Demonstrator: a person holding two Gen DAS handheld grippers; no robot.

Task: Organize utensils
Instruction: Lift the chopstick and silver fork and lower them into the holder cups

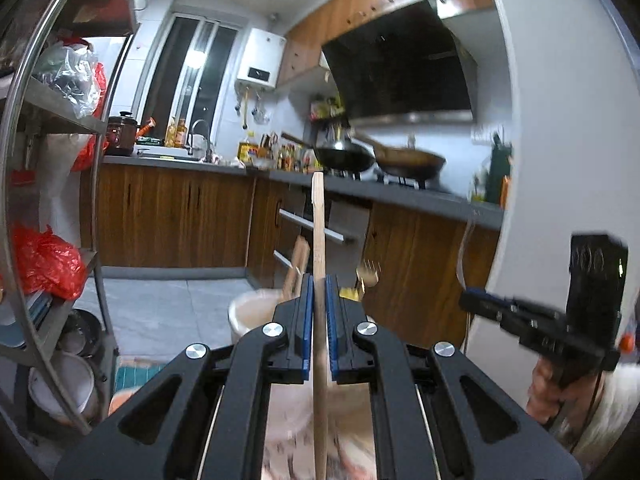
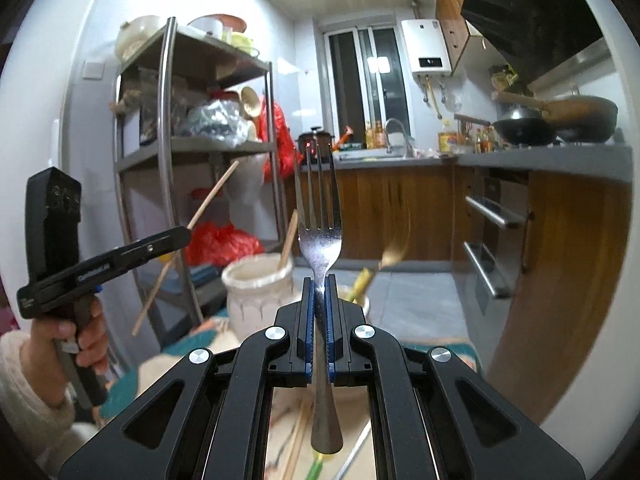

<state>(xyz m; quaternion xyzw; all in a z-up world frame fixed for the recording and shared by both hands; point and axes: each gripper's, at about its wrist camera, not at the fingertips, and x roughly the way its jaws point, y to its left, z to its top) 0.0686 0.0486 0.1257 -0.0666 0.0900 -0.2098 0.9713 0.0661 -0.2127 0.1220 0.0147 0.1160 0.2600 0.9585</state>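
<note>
No readable labels; left hand-held gripper [image 1: 319, 280] clamps a wooden chopstick [image 1: 319, 232], right hand-held gripper [image 2: 319, 284] clamps a fork [image 2: 320, 236], white jar [image 2: 256, 284] just beyond.

wooden chopstick [image 1: 318, 240] upright; steel fork [image 2: 320, 216] upright, tines up.

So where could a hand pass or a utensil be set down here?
The grey floor tiles between the white holder jar and the wooden cabinets lie bare. The counter by the woks and bottles is crowded, as are the shelf rack tiers. Loose utensils lie below the fork.
</note>
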